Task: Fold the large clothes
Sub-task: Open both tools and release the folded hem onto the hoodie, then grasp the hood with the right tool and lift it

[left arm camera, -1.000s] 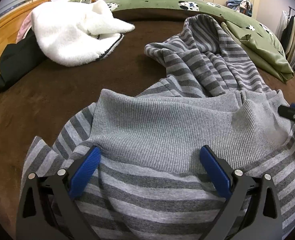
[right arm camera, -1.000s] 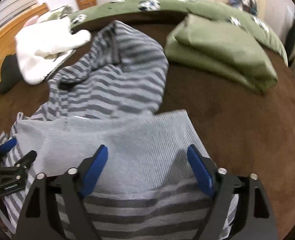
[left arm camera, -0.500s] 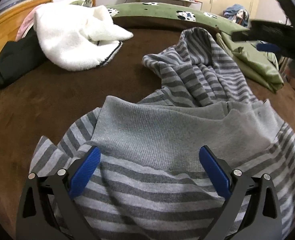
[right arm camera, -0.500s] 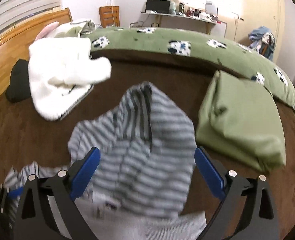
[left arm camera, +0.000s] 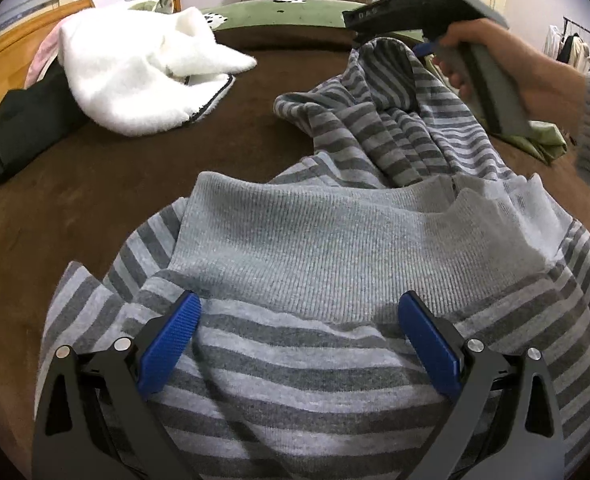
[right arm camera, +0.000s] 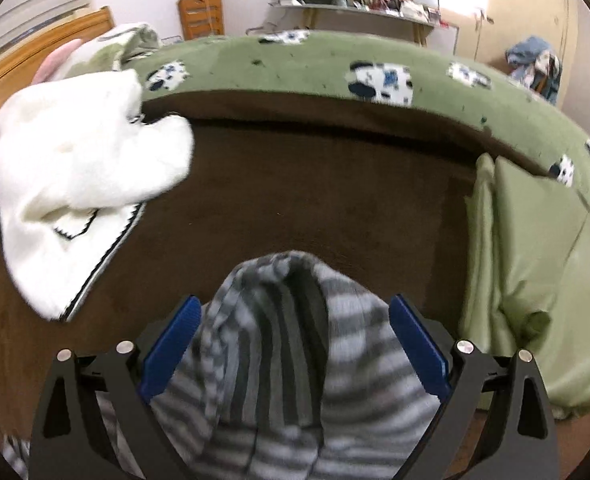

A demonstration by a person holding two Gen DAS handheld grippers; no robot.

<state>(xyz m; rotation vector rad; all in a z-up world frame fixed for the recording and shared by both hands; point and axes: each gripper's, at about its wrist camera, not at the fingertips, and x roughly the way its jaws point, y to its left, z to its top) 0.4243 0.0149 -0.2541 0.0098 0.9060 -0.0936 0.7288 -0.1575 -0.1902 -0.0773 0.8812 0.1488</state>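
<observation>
A grey striped hoodie (left arm camera: 335, 364) lies spread on the brown bed cover (left arm camera: 95, 200), its ribbed hem band (left arm camera: 335, 240) nearest the left wrist view. My left gripper (left arm camera: 299, 304) hovers open over the hem, with cloth under it but nothing pinched. At the far end, a hand (left arm camera: 495, 68) holds my right gripper (right arm camera: 295, 304) over the hood (right arm camera: 287, 320). Its jaws are closing with the peak of the hood between them. The blue pads (right arm camera: 175, 340) stand beside the cloth and do not squeeze it.
A white fleece garment (right arm camera: 75, 184) lies at the left on a black one (left arm camera: 19, 132). Folded green cloth (right arm camera: 535, 280) sits right of the hood. A green patterned duvet (right arm camera: 295, 68) rims the far edge. The wooden bed frame (left arm camera: 7, 52) runs along the left.
My right gripper has left the ribbed hem and travelled away along the hoodie to its hood. The left gripper has stayed open over the hem.
</observation>
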